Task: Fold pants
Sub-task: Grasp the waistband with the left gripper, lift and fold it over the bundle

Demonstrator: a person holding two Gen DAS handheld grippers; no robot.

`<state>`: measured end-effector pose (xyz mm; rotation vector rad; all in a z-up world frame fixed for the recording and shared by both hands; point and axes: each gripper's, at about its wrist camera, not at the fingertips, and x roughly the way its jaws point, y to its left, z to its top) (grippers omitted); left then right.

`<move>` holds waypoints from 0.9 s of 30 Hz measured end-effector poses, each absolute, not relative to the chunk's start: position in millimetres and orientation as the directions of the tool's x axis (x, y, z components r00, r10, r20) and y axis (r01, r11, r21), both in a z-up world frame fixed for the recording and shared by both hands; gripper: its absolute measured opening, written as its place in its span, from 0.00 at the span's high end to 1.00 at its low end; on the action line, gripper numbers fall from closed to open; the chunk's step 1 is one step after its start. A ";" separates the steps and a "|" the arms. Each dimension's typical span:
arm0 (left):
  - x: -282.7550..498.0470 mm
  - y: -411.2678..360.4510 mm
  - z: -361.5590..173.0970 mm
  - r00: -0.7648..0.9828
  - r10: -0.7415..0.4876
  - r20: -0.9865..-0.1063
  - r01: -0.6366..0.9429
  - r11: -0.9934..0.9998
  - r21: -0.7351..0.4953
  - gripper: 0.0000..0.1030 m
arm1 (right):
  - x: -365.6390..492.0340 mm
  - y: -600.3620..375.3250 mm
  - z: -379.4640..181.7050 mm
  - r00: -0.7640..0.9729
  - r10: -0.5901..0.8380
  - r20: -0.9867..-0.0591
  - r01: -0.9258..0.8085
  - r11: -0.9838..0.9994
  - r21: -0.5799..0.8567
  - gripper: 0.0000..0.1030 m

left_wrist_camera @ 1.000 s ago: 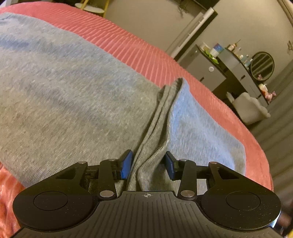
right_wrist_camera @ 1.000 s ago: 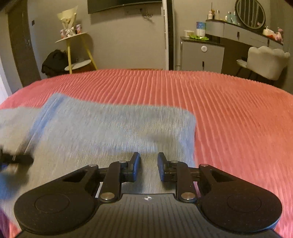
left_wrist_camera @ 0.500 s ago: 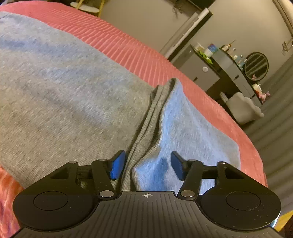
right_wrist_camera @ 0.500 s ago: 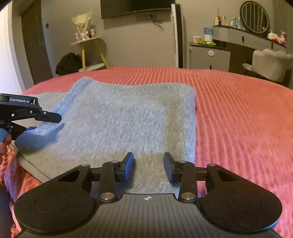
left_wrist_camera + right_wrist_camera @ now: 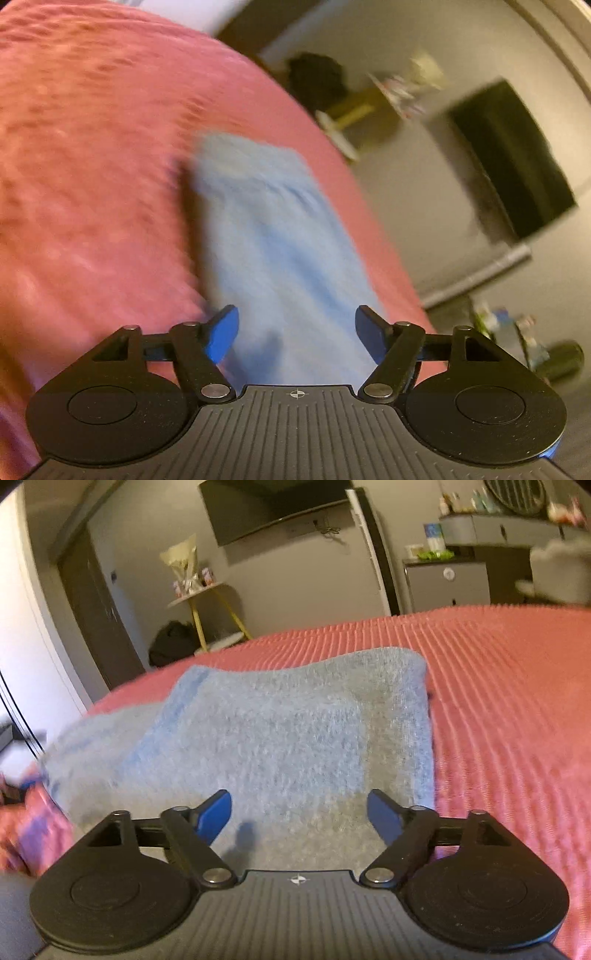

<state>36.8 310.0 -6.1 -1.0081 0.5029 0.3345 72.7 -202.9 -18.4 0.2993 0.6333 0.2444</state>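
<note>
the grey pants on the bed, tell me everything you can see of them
The grey-blue knit pants lie folded into a flat, roughly rectangular stack on the ribbed pink bedspread. The fabric looks soft and finely textured. A lower layer sticks out past the top layer at the left. The far right corner is rounded, and the right edge is straight. Both the left gripper and right gripper are open above the near end, gripping nothing.

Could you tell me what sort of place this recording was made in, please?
Most likely a bedroom in a home. The grey pants lie on a bed with a ribbed pink bedspread; a wall-mounted television hangs beyond it, and a dressing table with bottles stands at the right.
</note>
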 end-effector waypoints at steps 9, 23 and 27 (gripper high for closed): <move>76.3 358.7 -45.2 0.839 -0.070 -0.539 -0.440 0.497 -0.748 0.22 | 84.3 -225.6 -27.4 0.783 0.419 -0.460 -0.106 0.819 0.565 0.11; 97.2 357.3 -25.4 0.834 -0.017 -0.552 -0.417 0.635 -0.650 0.75 | 90.4 -214.1 -30.6 0.790 0.406 -0.460 -0.139 0.849 0.510 0.07; 86.9 330.9 12.5 0.898 -0.012 -0.440 -0.283 0.748 -0.600 0.78 | 90.5 -216.0 -30.8 0.789 0.411 -0.456 -0.135 0.840 0.525 0.07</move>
